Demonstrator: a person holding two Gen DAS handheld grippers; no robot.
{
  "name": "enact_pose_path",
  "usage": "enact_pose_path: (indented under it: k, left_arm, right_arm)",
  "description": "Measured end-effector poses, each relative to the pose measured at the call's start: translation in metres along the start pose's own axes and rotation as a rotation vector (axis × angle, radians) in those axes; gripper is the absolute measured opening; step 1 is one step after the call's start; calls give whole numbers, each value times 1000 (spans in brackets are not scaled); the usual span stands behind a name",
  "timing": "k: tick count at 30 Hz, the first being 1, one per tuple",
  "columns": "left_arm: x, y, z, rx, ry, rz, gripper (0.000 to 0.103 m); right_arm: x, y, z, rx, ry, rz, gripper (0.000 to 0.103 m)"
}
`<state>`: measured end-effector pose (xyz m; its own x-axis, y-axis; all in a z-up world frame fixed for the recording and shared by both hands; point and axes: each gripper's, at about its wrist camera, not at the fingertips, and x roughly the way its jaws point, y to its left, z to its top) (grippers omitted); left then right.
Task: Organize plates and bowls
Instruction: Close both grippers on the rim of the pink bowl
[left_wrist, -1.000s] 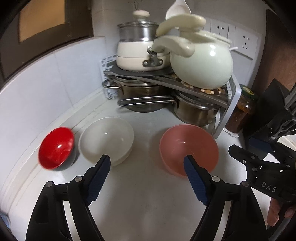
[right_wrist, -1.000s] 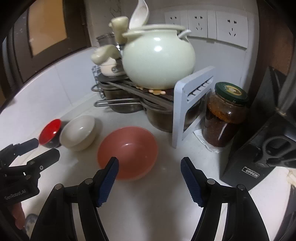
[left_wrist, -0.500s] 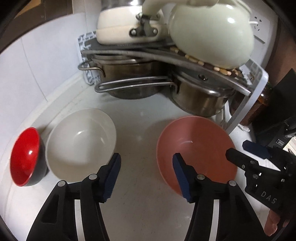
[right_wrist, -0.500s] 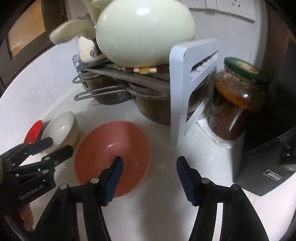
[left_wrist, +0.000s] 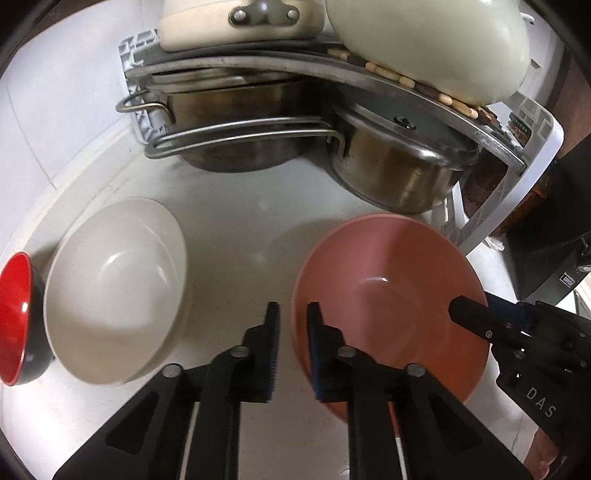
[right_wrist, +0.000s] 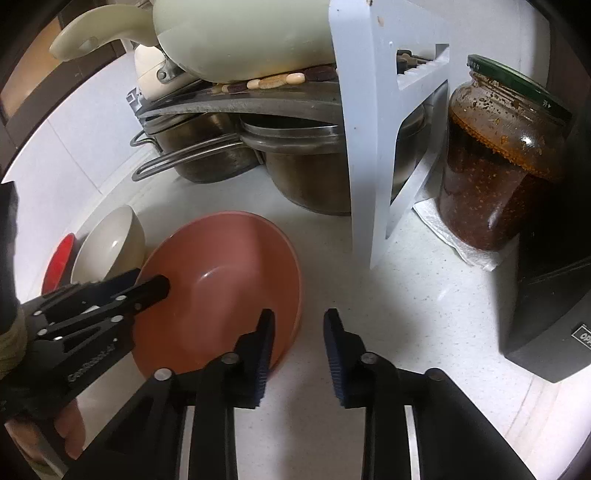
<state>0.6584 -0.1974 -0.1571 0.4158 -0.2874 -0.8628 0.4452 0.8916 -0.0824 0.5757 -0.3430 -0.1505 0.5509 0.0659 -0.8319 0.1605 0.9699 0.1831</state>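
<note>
On the white surface (left_wrist: 229, 221), between white bowl (left_wrist: 114, 284) & pot rack (right_wrist: 373, 140), sits the pink bowl (left_wrist: 388, 295); left hand-held gripper (left_wrist: 293, 325) is pinched on its near-left rim. Right hand-held gripper (right_wrist: 299, 332) is closing astride the opposite rim, pads not yet pressing — uneven grips could tip the bowl; thin rim may slip.

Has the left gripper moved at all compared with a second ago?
Yes. The left gripper has come down and forward toward the pots under the rack, closing at the pink bowl rim.

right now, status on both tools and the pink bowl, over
Left tool shut on pink bowl near rim. Right tool closing over the opposite rim, pads not yet pressing. White bowl sits apart on the left; nothing blocks the lift.
</note>
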Motion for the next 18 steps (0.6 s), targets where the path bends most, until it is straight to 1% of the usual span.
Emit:
enact_pose_path:
  k: [1, 4, 13, 18]
  left_arm:
    - [1, 0, 0, -5, 4, -6, 10]
    - [0, -1, 0, -13, 5, -6, 10]
    - [-20, -1, -7, -31, 9, 3, 9]
    - [-43, 2, -16, -56, 14, 15, 9]
  right_arm:
    - [0, 1, 0, 0, 1, 2, 21]
    - [0, 3, 1, -2, 1, 13, 15]
    - [0, 3, 3, 19, 22, 18, 11]
    - [-14, 7, 0, 12, 25, 28, 10]
